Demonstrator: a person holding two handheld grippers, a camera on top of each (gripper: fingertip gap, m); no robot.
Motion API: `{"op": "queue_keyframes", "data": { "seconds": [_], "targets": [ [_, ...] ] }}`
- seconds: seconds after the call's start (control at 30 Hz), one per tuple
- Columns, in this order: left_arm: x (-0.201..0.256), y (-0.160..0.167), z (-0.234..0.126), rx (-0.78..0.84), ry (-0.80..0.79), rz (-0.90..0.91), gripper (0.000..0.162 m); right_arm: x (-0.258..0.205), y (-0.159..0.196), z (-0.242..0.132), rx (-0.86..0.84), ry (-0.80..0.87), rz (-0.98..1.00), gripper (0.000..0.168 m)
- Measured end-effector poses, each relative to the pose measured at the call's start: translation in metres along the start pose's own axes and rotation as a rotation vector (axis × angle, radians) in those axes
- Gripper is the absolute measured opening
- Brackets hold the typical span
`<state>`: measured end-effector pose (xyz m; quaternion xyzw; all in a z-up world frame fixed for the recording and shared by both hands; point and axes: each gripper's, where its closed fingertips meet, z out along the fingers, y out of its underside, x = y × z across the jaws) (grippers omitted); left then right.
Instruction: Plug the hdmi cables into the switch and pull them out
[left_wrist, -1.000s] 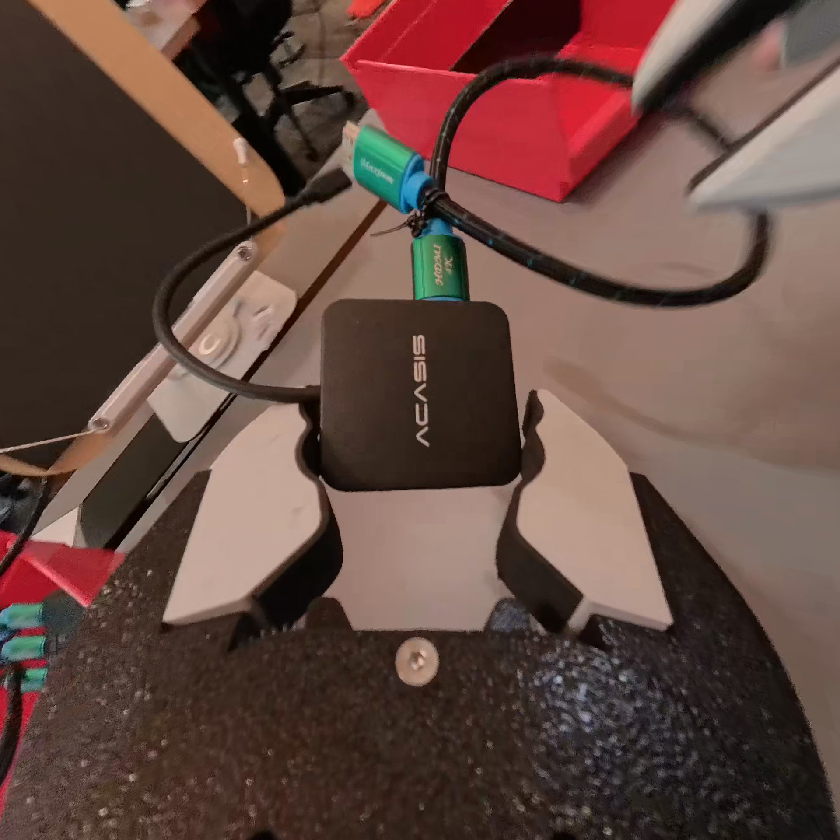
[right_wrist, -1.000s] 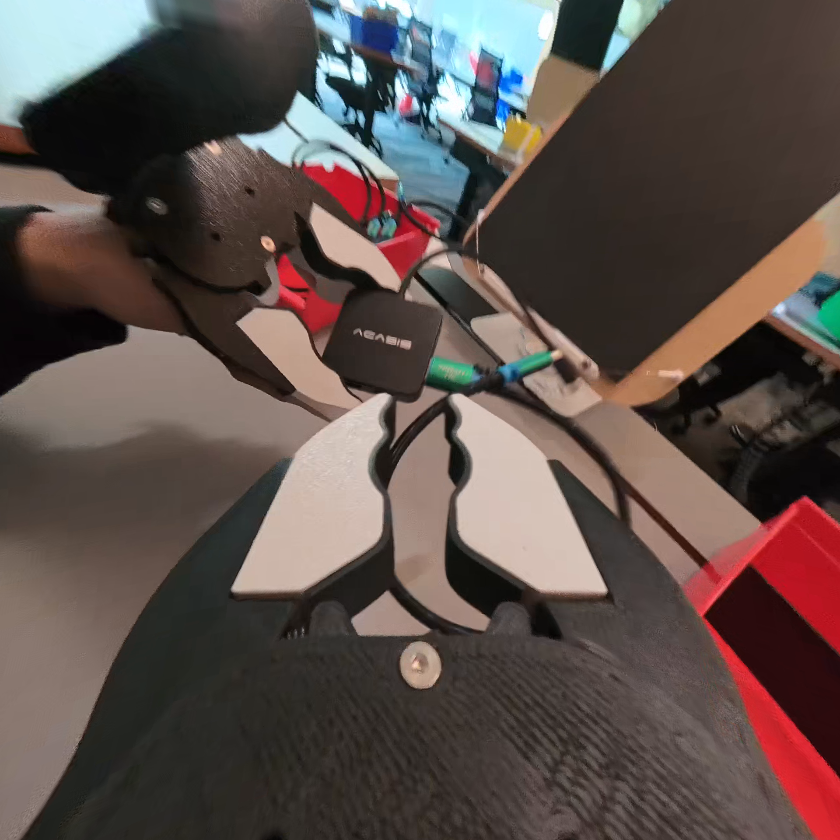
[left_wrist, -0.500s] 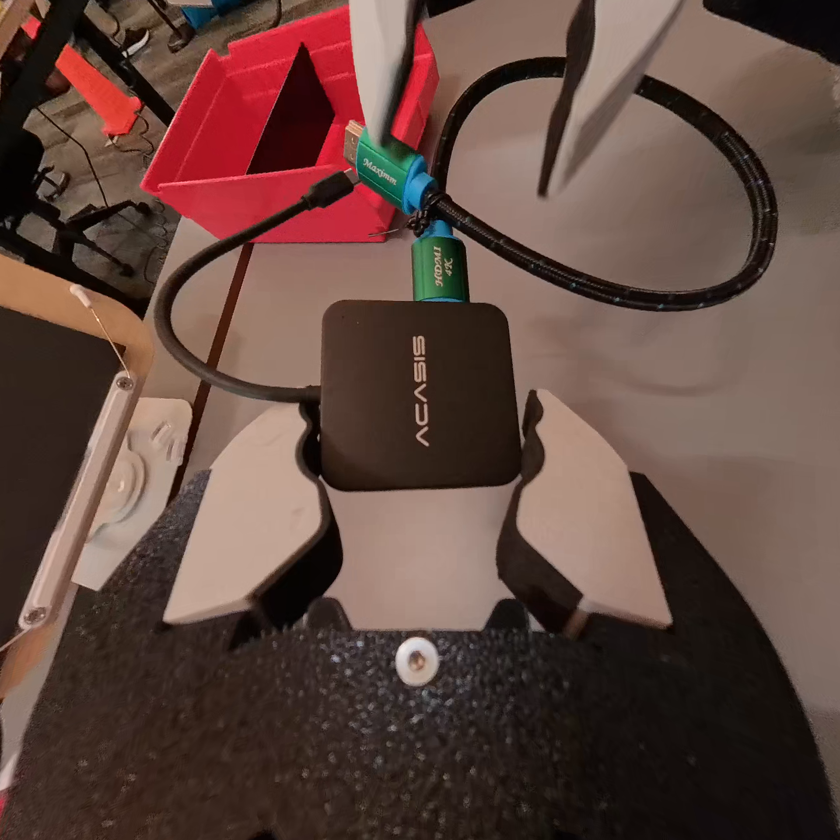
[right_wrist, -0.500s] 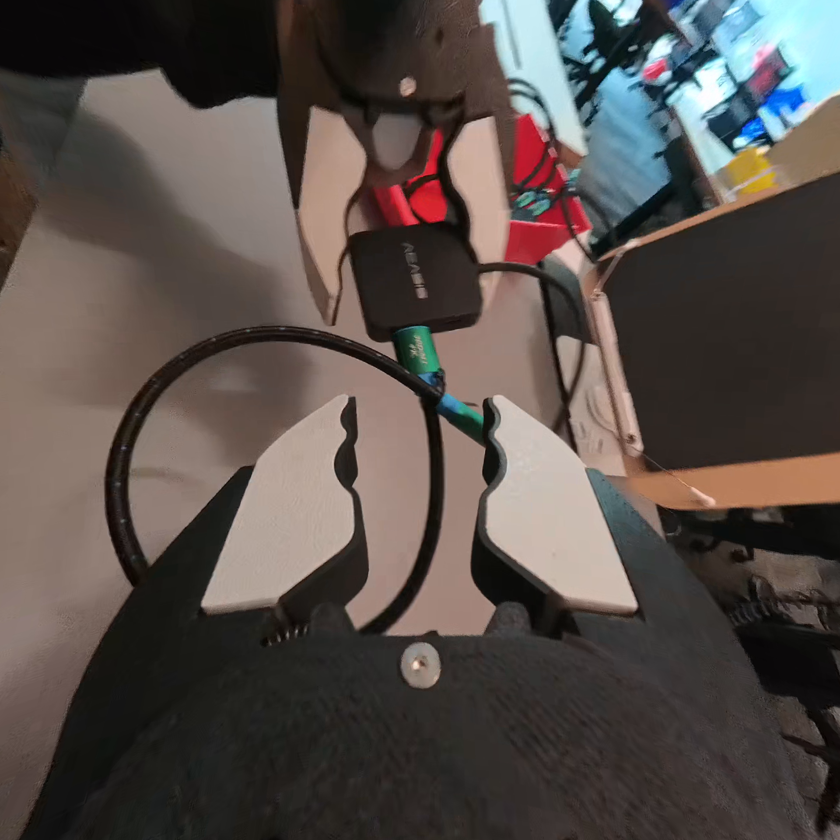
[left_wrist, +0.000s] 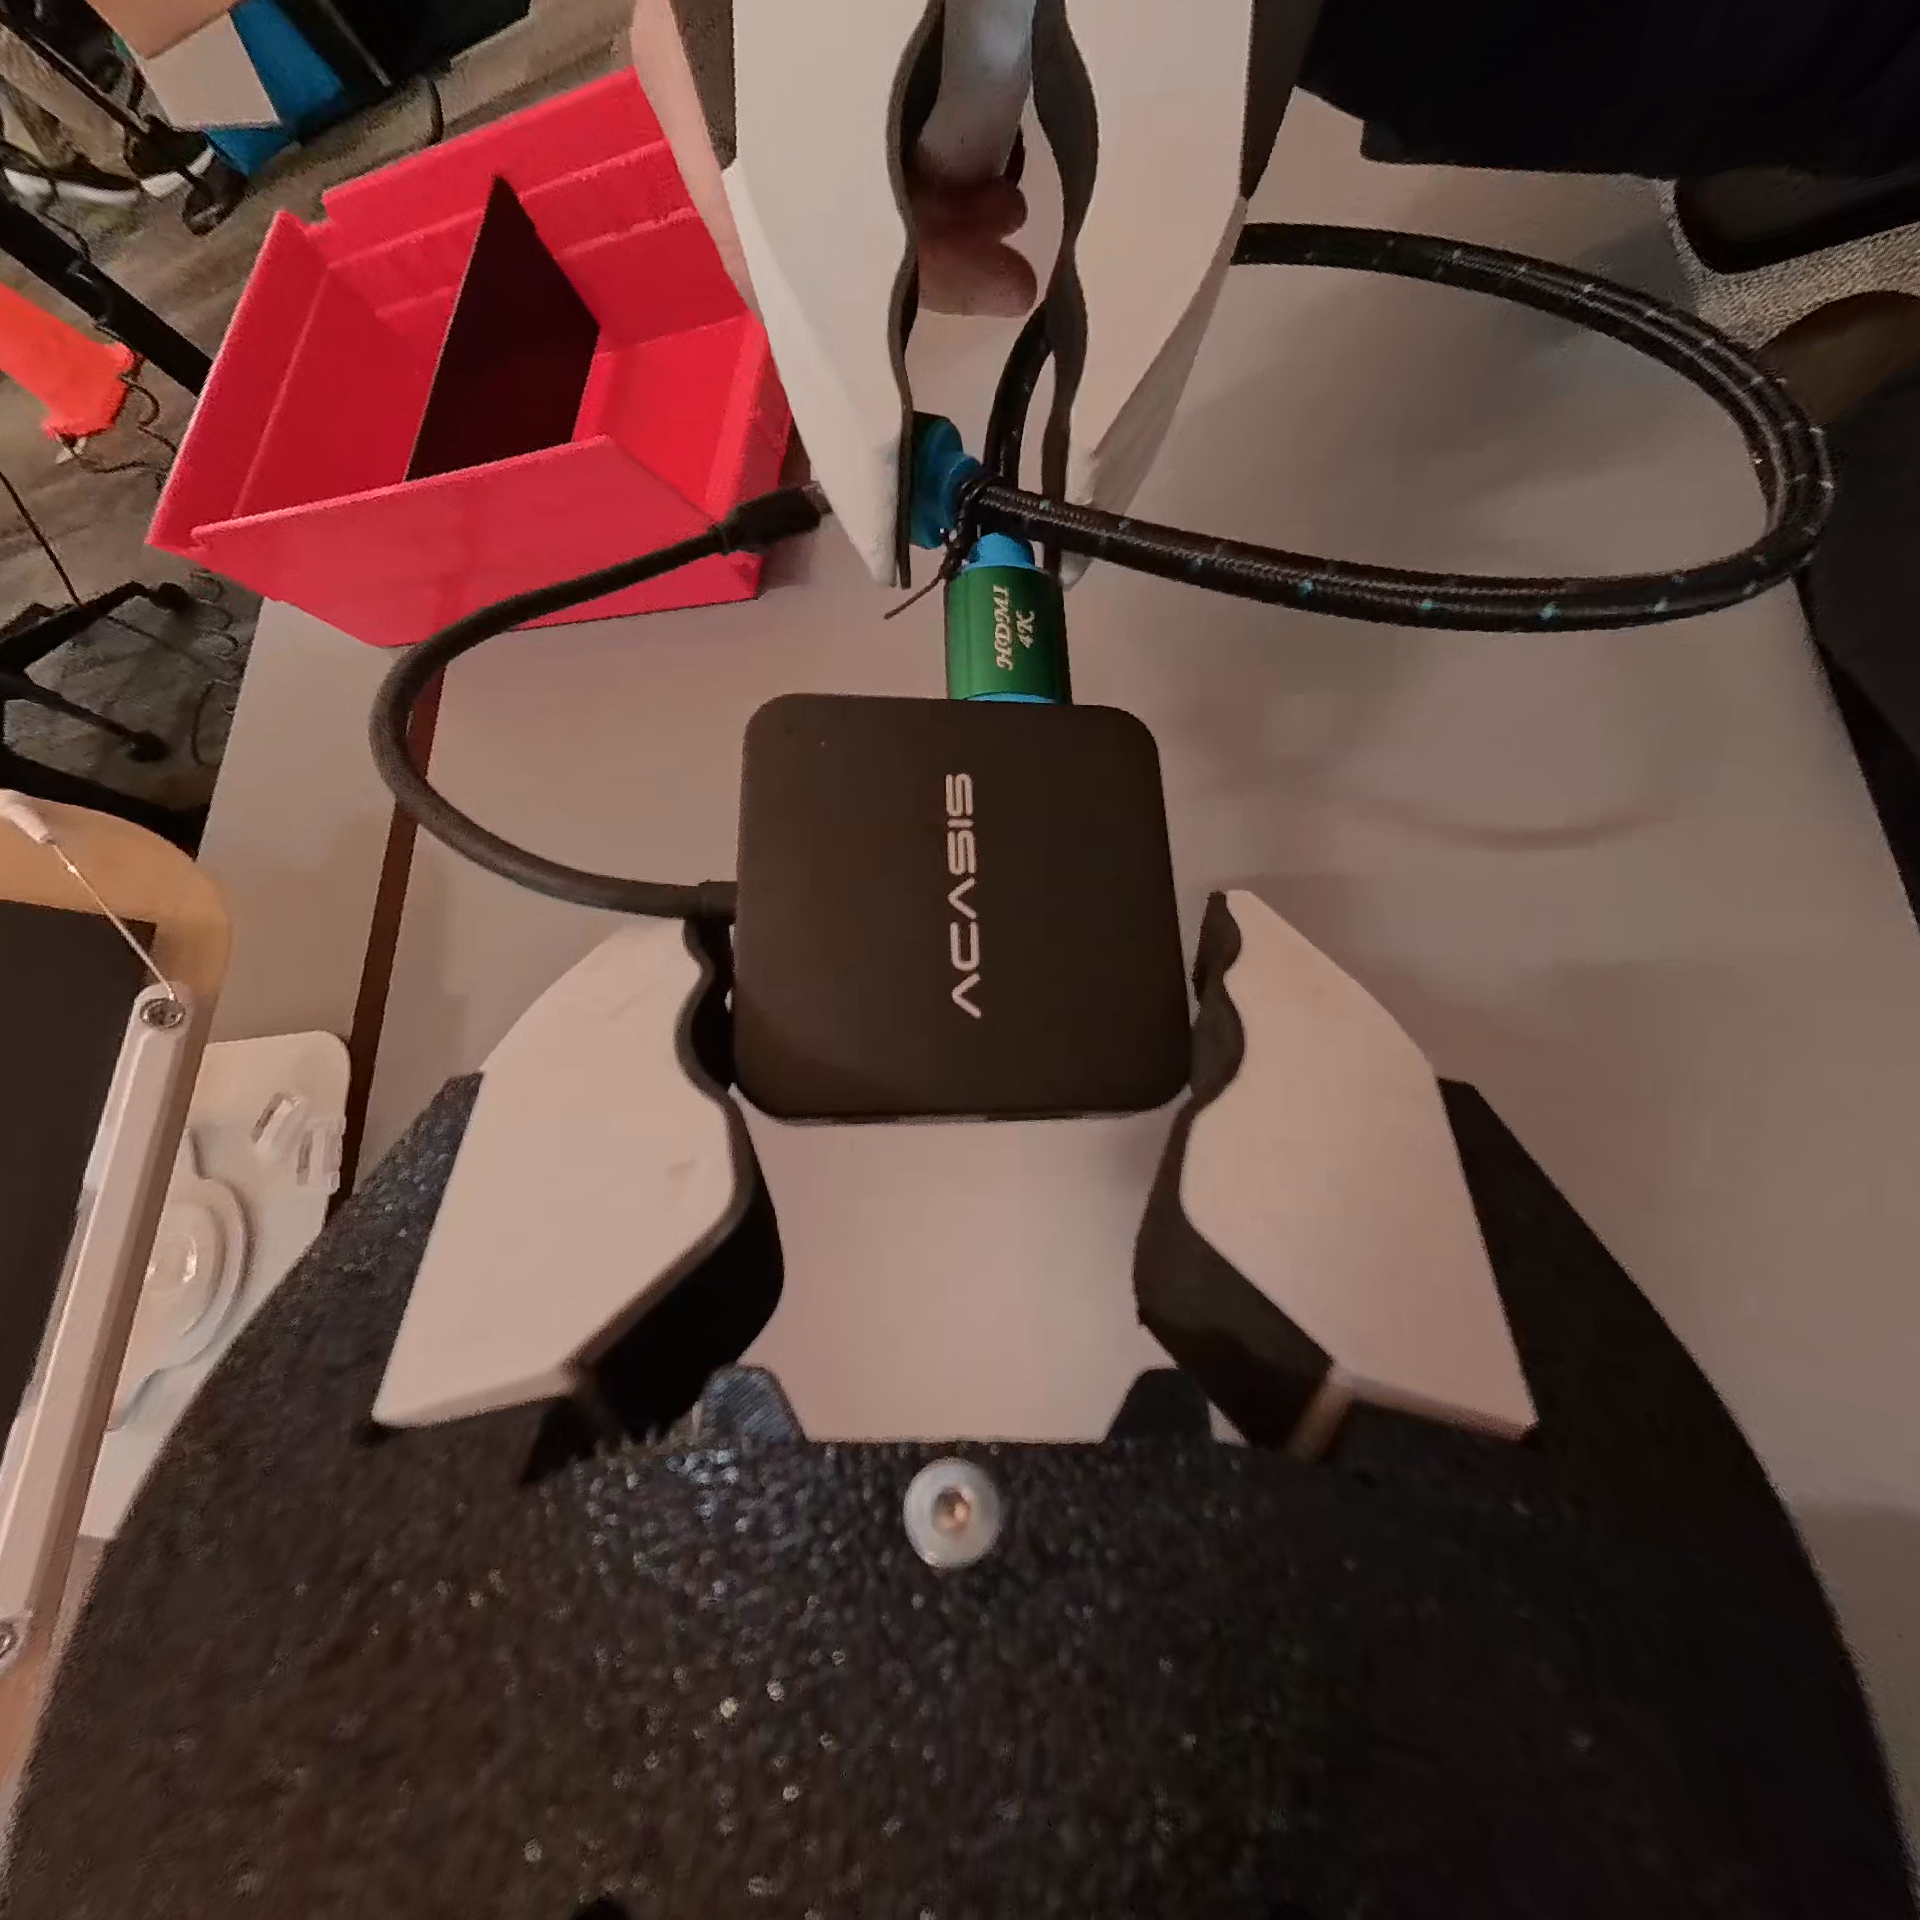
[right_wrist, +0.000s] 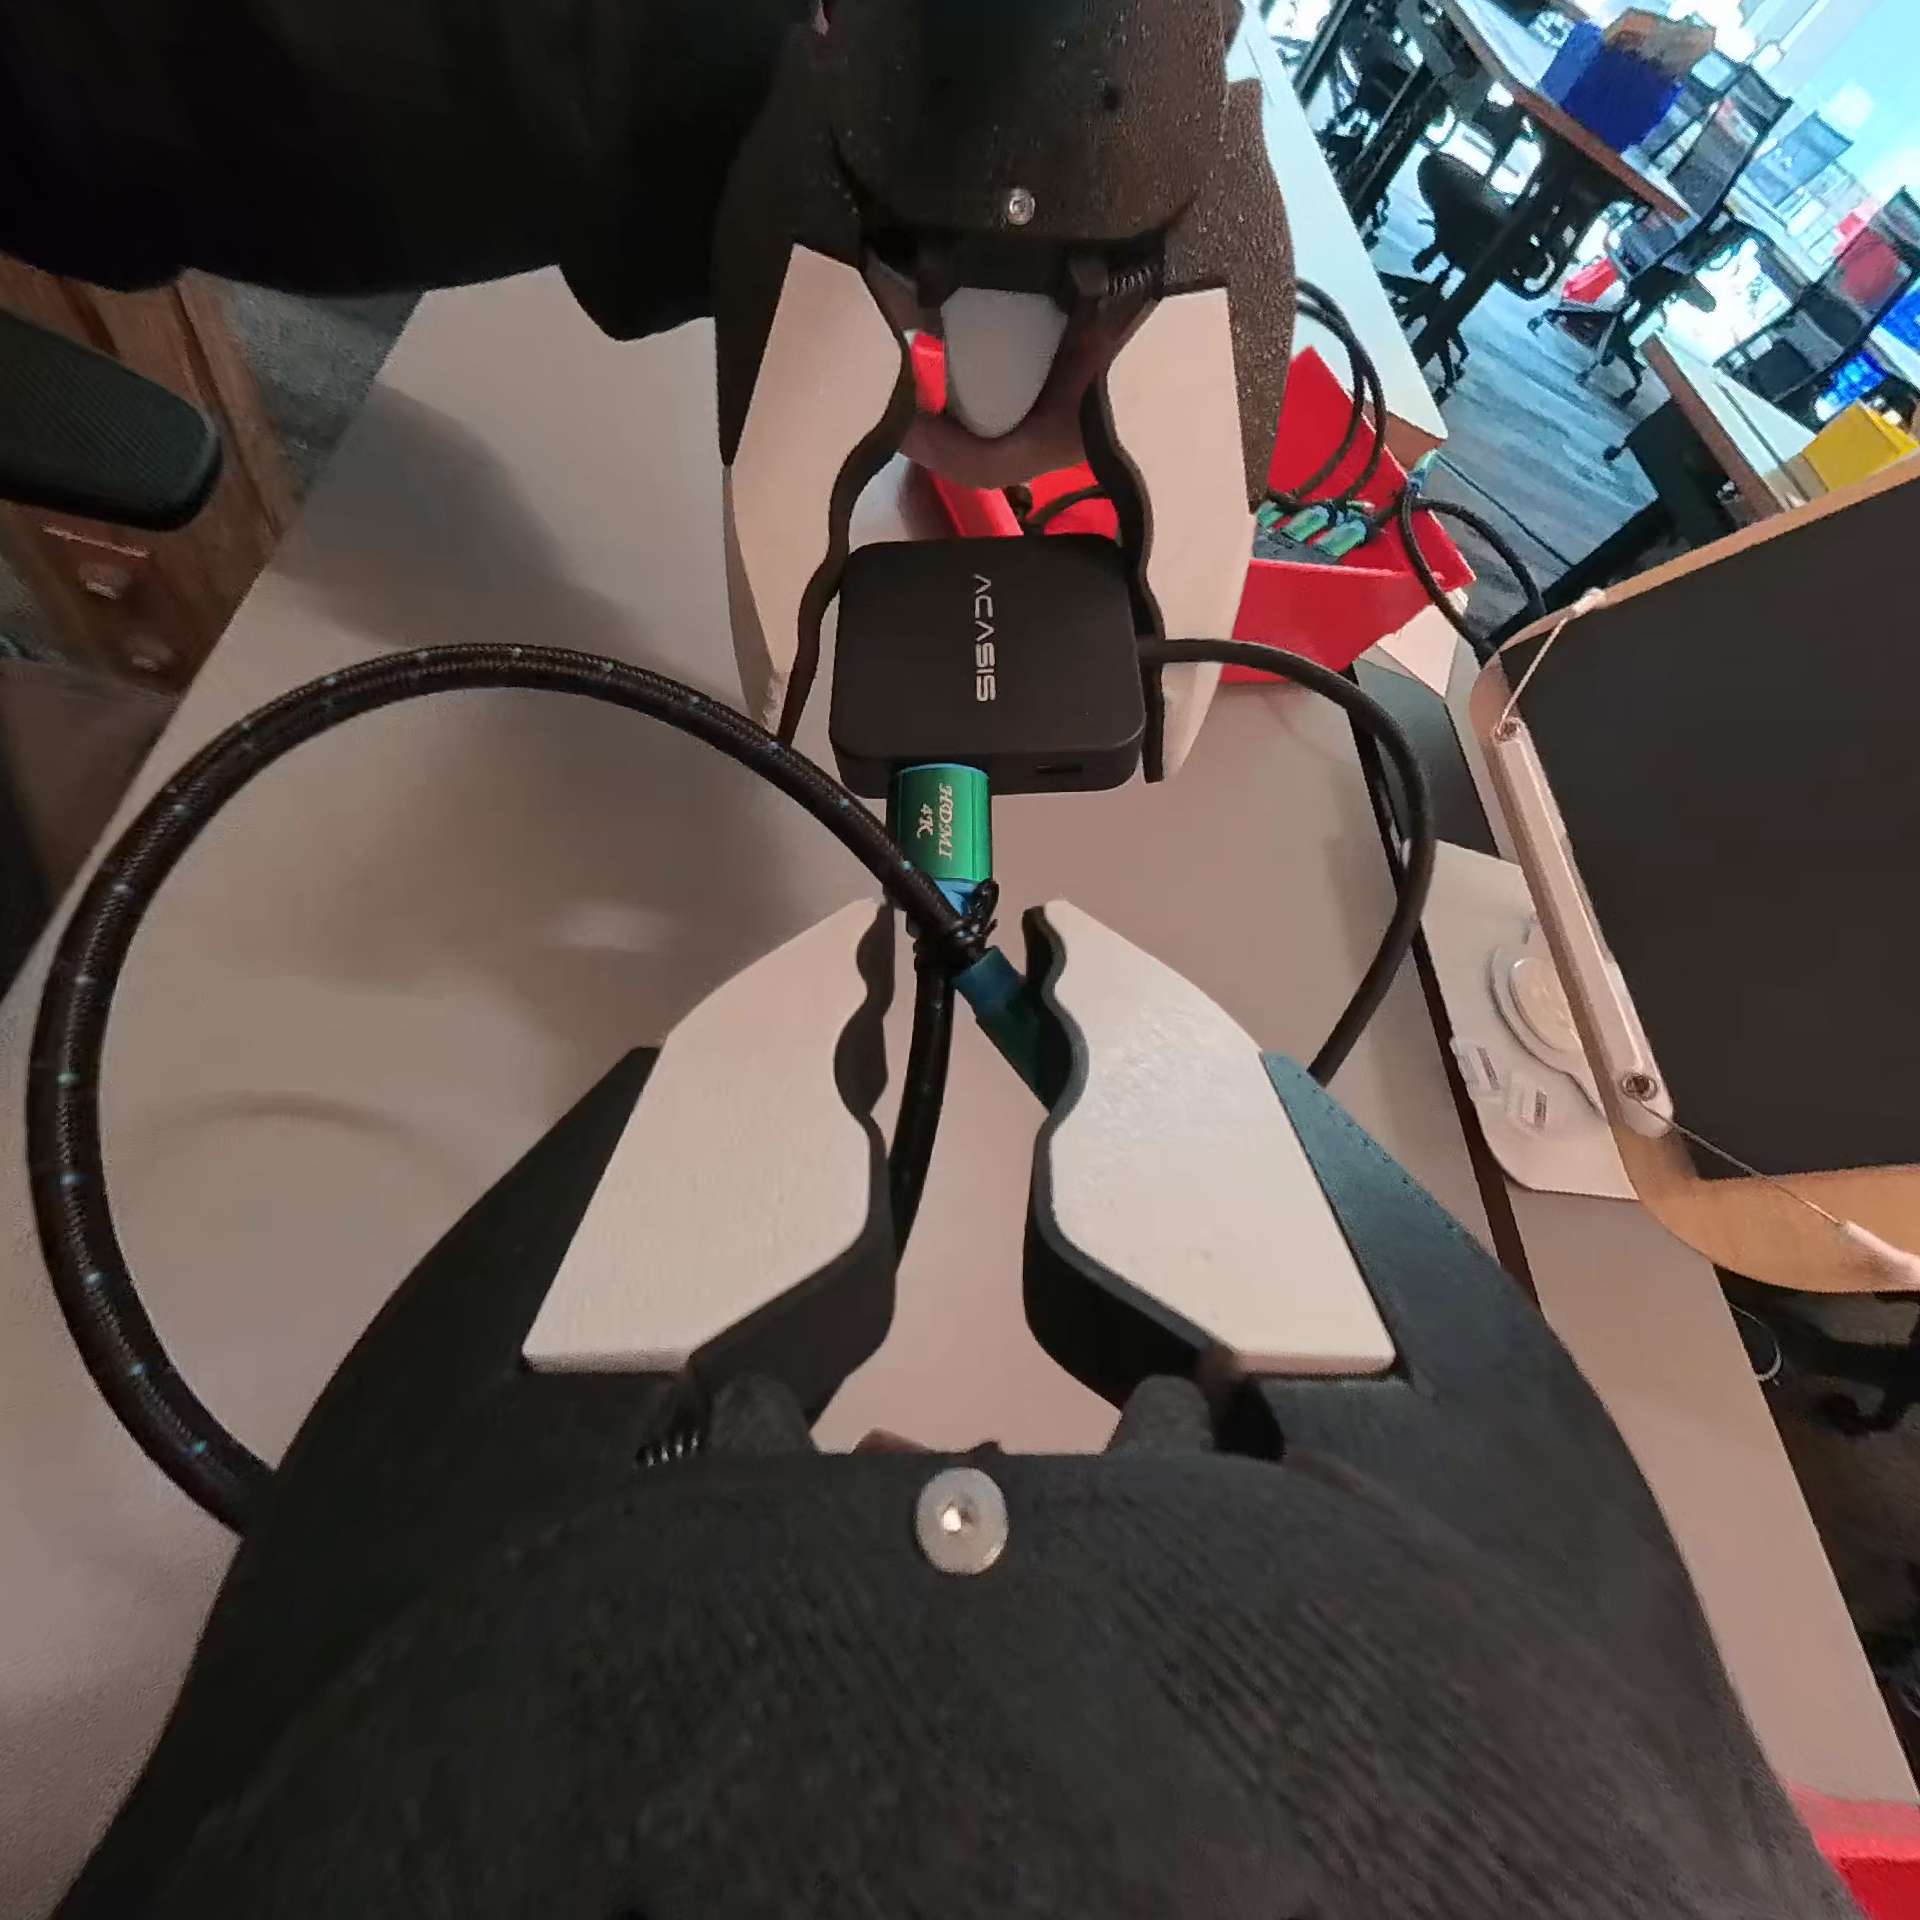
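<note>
My left gripper (left_wrist: 961, 925) is shut on a black square switch (left_wrist: 956, 904), holding it by its sides over the white table (left_wrist: 1455, 935). A green HDMI plug (left_wrist: 1006, 644) sits in the switch's far port. Its braided black cable (left_wrist: 1558, 582) loops right and back to a second, free plug (left_wrist: 935, 468) tied next to it. My right gripper (right_wrist: 961, 920) faces the switch (right_wrist: 987, 665) and is closed around the cable and the free plug (right_wrist: 1003, 997), just behind the inserted plug (right_wrist: 940, 831). It shows from above in the left wrist view (left_wrist: 982, 566).
A thin black lead (left_wrist: 499, 831) runs from the switch's left side to a loose connector (left_wrist: 769, 514). A red bin (left_wrist: 468, 416) stands at the table's far left corner. Another red bin with cables (right_wrist: 1340, 592) is behind the switch. A black panel with a wooden rim (right_wrist: 1714, 831) stands beside the table.
My right gripper let go of the cable, opened, moved up to the tied plugs and closed around the cable there. My left gripper kept hold of the switch while turning.
</note>
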<state>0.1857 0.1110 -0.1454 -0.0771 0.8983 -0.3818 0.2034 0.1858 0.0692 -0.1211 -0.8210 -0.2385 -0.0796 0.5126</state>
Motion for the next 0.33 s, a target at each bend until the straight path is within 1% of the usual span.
{"op": "queue_keyframes", "data": {
  "seconds": [0.13,0.2,0.27,0.33],
  "targets": [
    [0.001,0.003,0.006,-0.004,0.027,-0.006,0.085,-0.002,0.008,0.002,-0.023,0.002,-0.008,0.025],
    [0.001,0.004,0.008,-0.005,0.039,-0.008,0.085,-0.001,0.012,0.003,-0.031,0.01,-0.014,0.022],
    [0.002,0.004,0.01,-0.014,0.048,-0.004,0.085,-0.005,0.015,0.003,-0.058,-0.017,0.001,0.018],
    [0.002,0.005,0.012,-0.029,0.056,0.004,0.085,-0.006,0.018,0.003,-0.074,-0.012,-0.036,0.017]
  ]
}}
